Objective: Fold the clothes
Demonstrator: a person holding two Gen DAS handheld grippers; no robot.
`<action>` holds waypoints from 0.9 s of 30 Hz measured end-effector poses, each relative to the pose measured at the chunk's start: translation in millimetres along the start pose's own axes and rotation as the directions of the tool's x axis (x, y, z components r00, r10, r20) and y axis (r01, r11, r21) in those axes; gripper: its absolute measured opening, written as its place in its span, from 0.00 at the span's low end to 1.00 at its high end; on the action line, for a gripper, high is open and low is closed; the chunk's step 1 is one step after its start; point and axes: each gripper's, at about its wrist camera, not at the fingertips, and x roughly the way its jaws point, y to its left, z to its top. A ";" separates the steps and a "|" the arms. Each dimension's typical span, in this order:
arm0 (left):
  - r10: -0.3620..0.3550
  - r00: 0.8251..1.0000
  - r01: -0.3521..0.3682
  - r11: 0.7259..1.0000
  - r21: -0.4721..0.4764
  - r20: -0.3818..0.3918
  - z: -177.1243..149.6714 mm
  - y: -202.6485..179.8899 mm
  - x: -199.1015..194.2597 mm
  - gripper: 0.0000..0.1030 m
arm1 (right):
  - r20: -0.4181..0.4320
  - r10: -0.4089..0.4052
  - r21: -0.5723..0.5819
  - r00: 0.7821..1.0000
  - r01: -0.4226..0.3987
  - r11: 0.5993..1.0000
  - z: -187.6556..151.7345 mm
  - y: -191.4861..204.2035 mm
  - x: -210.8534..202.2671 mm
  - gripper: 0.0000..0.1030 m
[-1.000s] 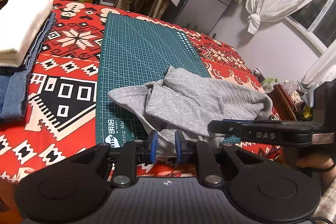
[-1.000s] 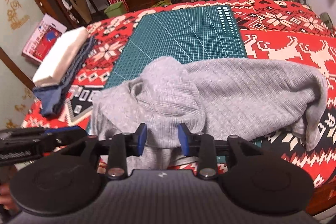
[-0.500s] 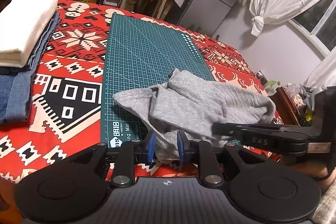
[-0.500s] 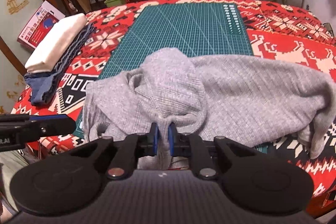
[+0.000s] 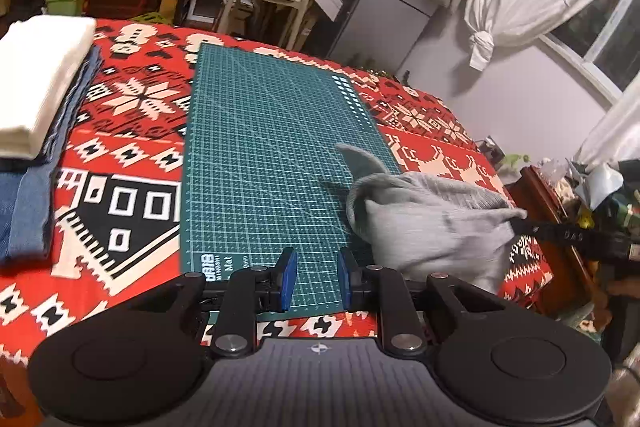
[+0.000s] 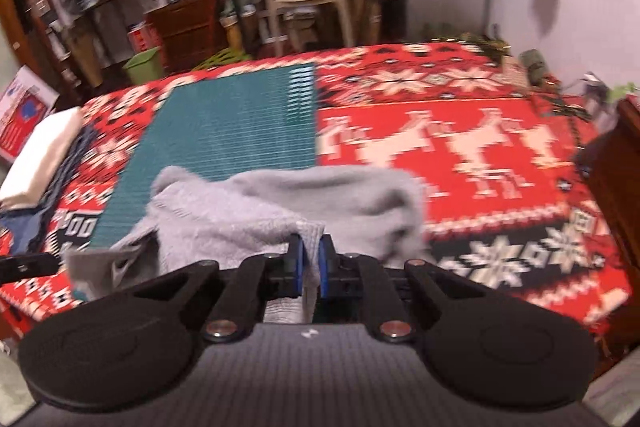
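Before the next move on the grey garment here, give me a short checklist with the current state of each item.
1. Right tongs gripping the grey knit garment: ok, cloth is pinched between the blue pads.
2. Left tongs holding cloth: not ok, the pads stand apart over the green cutting mat with nothing between them.
3. Garment spread flat: not ok, it is bunched at the mat's near right corner.
4. Mat free for laying out: ok, most of its grid is bare.
5. Folded stack clear of the work: ok, it sits apart on the left.
6. Which part of the garment is pinched: cannot tell, the view is blurred.
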 end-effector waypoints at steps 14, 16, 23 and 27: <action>-0.035 0.998 0.045 0.978 0.205 -0.051 26.5 -63.1 55.1 0.19 | 0.048 -0.185 0.049 0.982 0.182 0.982 20.6 -104.7 -6.1 0.08; -0.048 0.997 0.061 0.970 0.235 -0.060 31.0 -73.8 66.0 0.19 | 0.049 -0.191 0.063 0.980 0.187 0.980 22.4 -115.1 -4.3 0.08; -0.029 0.994 0.078 0.875 0.478 -0.108 24.6 -115.1 103.5 0.19 | 0.064 -0.214 0.097 0.975 0.207 0.974 31.3 -145.0 -2.4 0.08; -0.012 0.992 0.085 0.806 0.586 -0.127 13.3 -134.2 121.5 0.19 | 0.058 -0.220 0.133 0.974 0.211 0.968 34.4 -164.0 2.4 0.08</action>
